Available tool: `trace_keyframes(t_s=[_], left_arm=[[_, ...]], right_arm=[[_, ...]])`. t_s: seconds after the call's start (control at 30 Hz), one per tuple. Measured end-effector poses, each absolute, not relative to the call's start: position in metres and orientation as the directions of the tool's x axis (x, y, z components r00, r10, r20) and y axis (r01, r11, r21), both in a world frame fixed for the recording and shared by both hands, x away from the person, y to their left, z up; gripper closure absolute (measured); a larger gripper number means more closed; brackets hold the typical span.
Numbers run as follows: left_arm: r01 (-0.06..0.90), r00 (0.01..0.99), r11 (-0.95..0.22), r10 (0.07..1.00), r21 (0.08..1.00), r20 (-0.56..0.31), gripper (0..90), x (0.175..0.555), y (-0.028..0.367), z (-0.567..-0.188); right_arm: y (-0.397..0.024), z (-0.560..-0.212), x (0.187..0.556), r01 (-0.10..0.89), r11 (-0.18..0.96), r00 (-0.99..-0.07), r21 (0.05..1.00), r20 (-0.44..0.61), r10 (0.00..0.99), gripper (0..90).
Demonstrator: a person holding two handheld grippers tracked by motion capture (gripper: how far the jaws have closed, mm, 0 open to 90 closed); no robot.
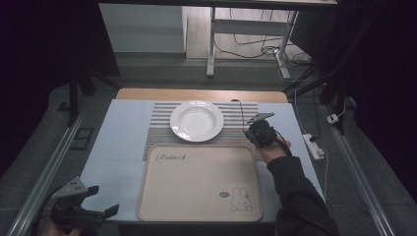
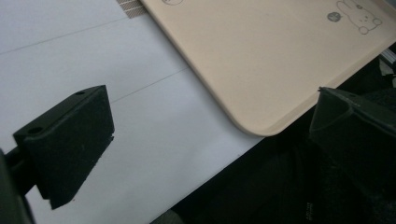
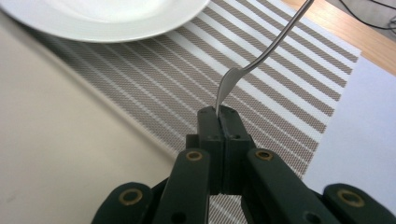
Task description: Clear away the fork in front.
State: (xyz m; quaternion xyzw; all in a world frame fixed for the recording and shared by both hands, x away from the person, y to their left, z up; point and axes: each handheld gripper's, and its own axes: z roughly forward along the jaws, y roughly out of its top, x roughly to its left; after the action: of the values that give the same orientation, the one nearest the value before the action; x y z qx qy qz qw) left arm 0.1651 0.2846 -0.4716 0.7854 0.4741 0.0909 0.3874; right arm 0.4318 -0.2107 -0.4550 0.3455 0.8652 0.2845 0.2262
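My right gripper (image 1: 247, 131) (image 3: 219, 115) is shut on the broad end of a thin metal utensil (image 3: 271, 49), a fork or a spoon; I cannot tell which. Its handle (image 1: 242, 115) slants up and away over the striped placemat (image 1: 236, 110) (image 3: 261, 88). The gripper hovers at the placemat's right side, just right of a white deep plate (image 1: 196, 120) (image 3: 102, 18). My left gripper (image 1: 104, 199) (image 2: 210, 126) stands open at the table's front left corner, nothing between its jaws.
A beige tray (image 1: 196, 184) (image 2: 261, 56) (image 3: 56, 130) with a rabbit drawing lies in front of the plate, its near left corner close to the left gripper. A power strip (image 1: 313, 146) and cables lie on the floor at the right.
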Motion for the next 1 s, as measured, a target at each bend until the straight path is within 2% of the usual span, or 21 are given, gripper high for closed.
trace_keyframes(t_s=[0.47, 1.0], left_arm=[[0.651, 0.594, -0.261, 0.760, 0.713, -0.265, 0.0, 0.177, 0.276, -0.470], [0.608, 0.684, -0.351, 0.687, 0.712, -0.245, 0.0, 0.198, 0.253, -0.473]], right_arm=[[-0.224, -0.436, 0.370, 0.403, 0.598, -0.735, 0.692, -0.144, 0.662, 90.0], [-0.229, -0.438, 0.314, 0.364, 0.617, -0.816, 0.698, -0.081, 0.573, 90.0]])
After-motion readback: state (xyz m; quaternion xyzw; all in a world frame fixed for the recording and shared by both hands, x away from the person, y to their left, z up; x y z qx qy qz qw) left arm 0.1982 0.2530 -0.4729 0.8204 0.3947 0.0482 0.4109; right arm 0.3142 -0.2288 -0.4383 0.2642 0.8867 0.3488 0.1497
